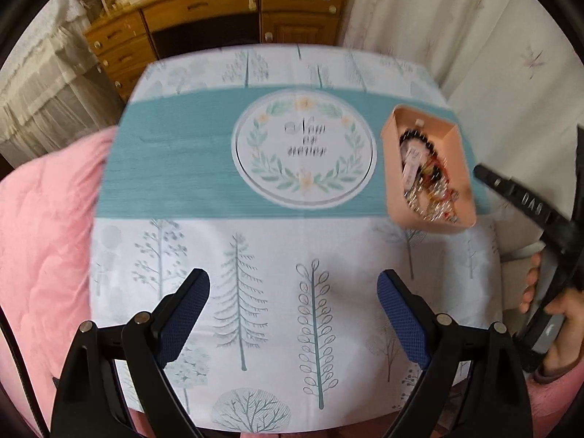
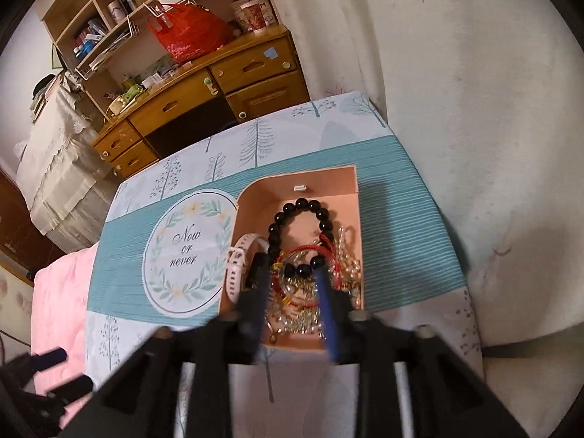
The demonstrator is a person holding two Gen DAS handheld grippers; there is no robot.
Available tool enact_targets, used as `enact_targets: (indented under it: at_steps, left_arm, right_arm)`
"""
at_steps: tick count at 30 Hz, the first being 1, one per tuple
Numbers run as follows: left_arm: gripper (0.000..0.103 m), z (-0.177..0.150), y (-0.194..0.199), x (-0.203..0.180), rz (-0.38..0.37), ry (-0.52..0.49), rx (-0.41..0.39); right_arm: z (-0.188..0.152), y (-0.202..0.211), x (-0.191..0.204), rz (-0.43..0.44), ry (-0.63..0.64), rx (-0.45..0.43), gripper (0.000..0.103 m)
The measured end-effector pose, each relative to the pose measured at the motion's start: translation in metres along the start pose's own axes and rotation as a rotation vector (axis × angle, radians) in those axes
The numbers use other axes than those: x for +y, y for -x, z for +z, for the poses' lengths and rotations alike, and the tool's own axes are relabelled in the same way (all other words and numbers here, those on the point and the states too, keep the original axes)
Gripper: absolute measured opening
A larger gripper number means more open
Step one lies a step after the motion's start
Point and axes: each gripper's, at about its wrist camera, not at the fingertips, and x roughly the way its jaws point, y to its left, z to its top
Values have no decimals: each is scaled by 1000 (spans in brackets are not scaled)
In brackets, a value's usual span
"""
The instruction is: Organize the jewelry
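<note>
A peach open box (image 1: 463,146) (image 2: 252,200) sits on the right of the tree-print cloth. It holds a black bead bracelet (image 2: 303,206), a pink watch band (image 2: 237,259), red cord and gold and pearl chains (image 2: 303,314). My left gripper (image 1: 292,292) is open and empty over the near part of the cloth, left of the box. My right gripper (image 2: 292,281) points down into the box among the jewelry, with its jaws a narrow gap apart. I cannot tell whether they hold a piece. In the left wrist view it (image 1: 525,200) shows at the far right, blurred.
The cloth (image 1: 182,168) covers a small table beside a pink quilt (image 1: 40,255) on the left. A white curtained wall (image 2: 474,109) is on the right. A wooden desk with drawers (image 2: 204,109) and cluttered shelves stands behind.
</note>
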Motion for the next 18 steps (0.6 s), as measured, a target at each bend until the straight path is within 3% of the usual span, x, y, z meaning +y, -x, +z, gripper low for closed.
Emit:
enact_targets:
  at_steps: [3,5,7,10,13,15,18]
  left_arm:
    - [92,-3,23,1,-19,6,-56]
    - [92,-5,30,2,-32,22,-50]
    - [92,-8,35,5,-90,58,-22]
    - [92,-19,48,8,-173,84,-35]
    - [92,-37,60,10,-111,40,-91]
    - [92,-47,62,14,-52,18,-66]
    - [92,-63,71,28,-68,13,-31]
  right_arm:
    - [-12,19,11,14,12,6,44]
    - [-24,30,18,34,12,32,47]
    - [-40,42,25,39,2,61,62]
    - [-70,64,35,24,-22,103,70]
    - [-104,82,44,28,-56,146,80]
    - [-127,95,49,11,-75,189,86]
    - [-155,120,54,15,-119,146,89]
